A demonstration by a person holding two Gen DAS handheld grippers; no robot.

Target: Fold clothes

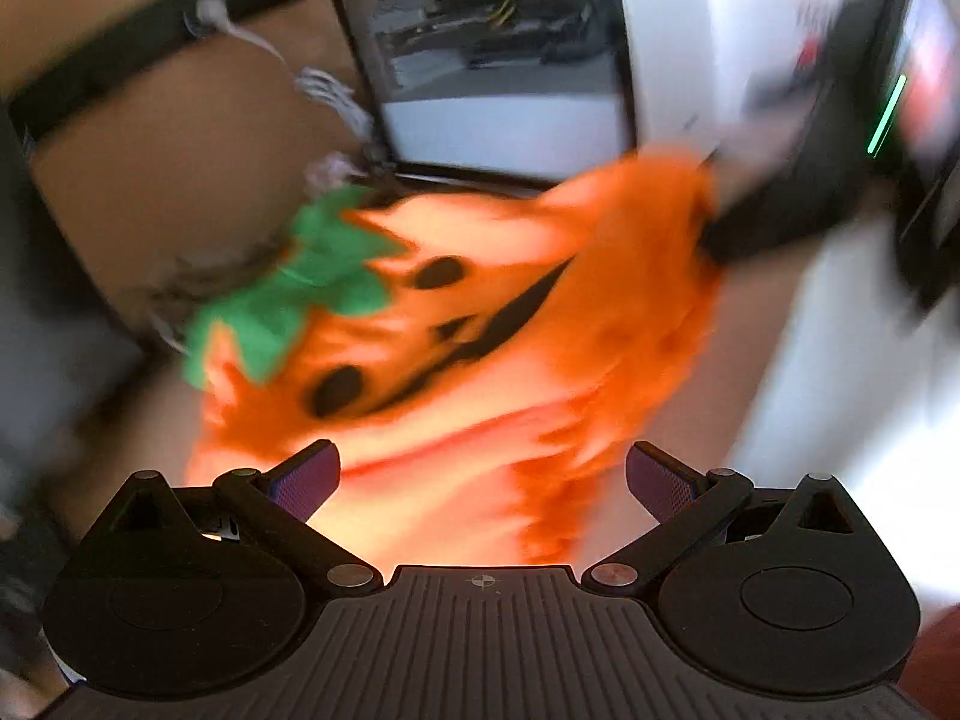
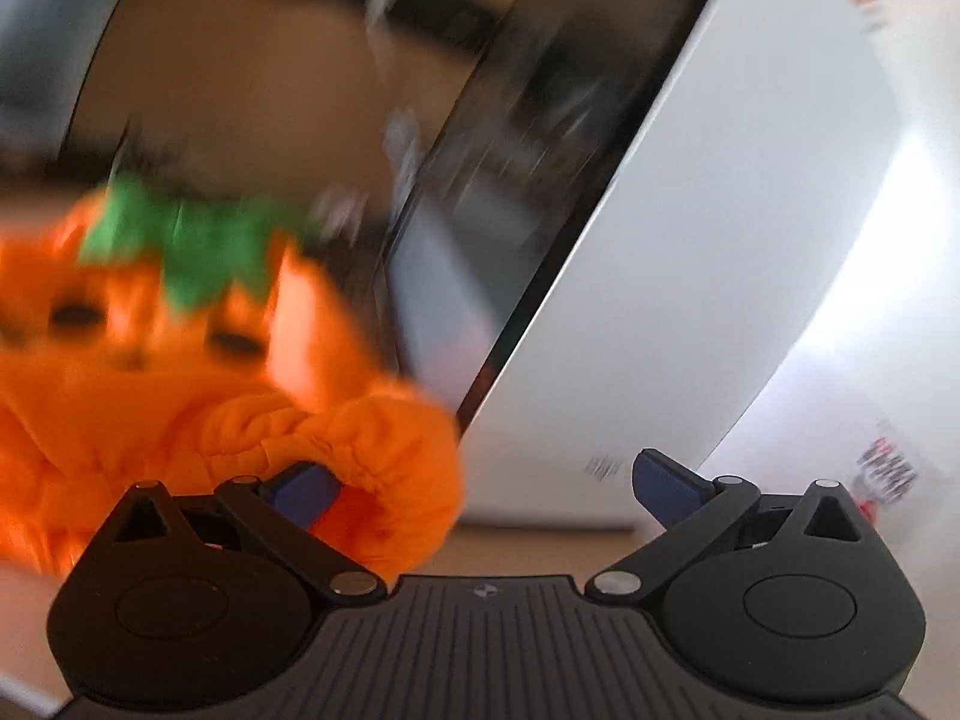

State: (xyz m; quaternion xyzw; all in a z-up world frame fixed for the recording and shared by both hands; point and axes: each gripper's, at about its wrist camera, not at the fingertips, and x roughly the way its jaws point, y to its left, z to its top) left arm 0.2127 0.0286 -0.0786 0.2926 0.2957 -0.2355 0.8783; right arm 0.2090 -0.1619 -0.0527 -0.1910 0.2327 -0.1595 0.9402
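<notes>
An orange pumpkin costume garment [image 1: 480,336] with a green leafy collar [image 1: 300,282] and a black face print lies spread on the tan surface, blurred by motion. My left gripper [image 1: 483,480] is open just above its near edge, holding nothing. In the left wrist view the other gripper [image 1: 774,204] shows as a dark blur at the garment's far right corner. In the right wrist view the garment [image 2: 180,396] fills the lower left; its gathered orange cuff [image 2: 390,456] lies against my right gripper's left finger [image 2: 306,489]. My right gripper [image 2: 486,492] is open.
A white PC case with a glass side panel [image 1: 498,54] stands behind the garment, and it fills the right of the right wrist view [image 2: 690,270]. A black strip with a white cable [image 1: 228,18] lies at the back left on the tan surface [image 1: 180,150].
</notes>
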